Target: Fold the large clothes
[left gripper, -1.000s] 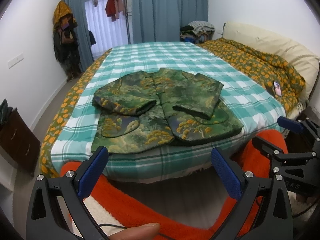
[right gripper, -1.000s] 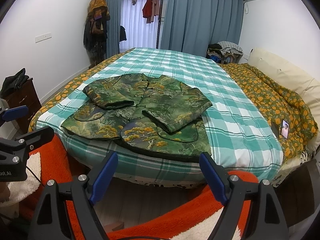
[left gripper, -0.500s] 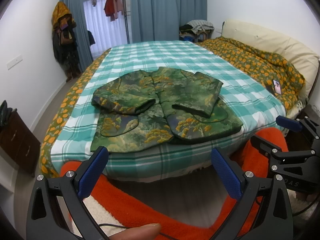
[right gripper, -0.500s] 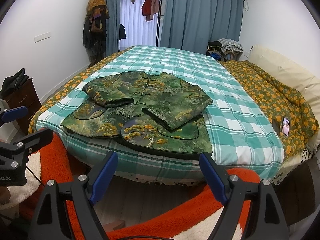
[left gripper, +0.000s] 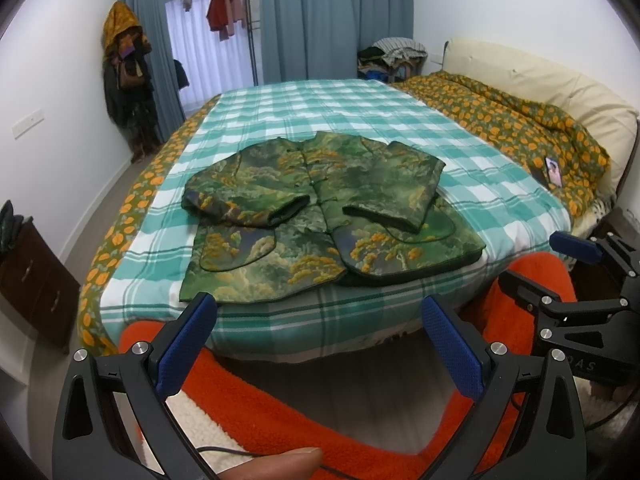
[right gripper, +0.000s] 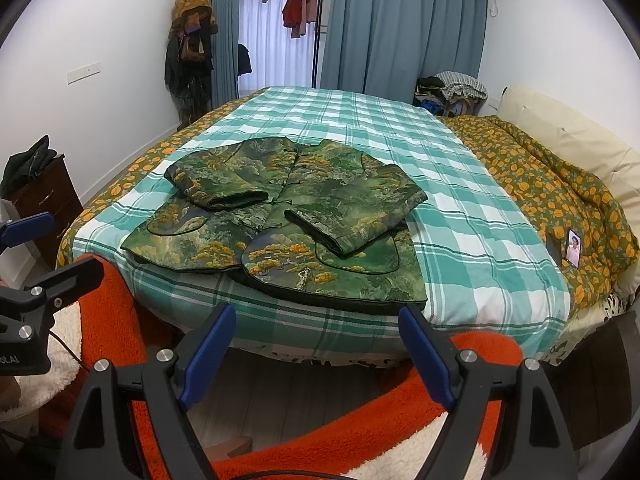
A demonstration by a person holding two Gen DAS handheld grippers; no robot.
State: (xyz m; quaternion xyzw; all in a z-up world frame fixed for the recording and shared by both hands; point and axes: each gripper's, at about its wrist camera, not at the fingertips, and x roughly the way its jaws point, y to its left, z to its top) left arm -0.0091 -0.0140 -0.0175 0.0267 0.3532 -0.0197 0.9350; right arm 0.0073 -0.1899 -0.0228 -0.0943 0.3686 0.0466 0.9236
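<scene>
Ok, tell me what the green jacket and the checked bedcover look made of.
Green jacket: likely a padded brocade or satin weave; thick rolled cuffs, slight sheen, woven landscape pattern, dark piped edges.
Checked bedcover: probably matte woven cotton; flat, dull surface with a fine textured weave.

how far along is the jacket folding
Done: the green jacket lies flat on the checked bedspread, both sleeves folded across its front. In hand: nothing; the left gripper and right gripper hang open short of the bed. Left: folding the body up.
</scene>
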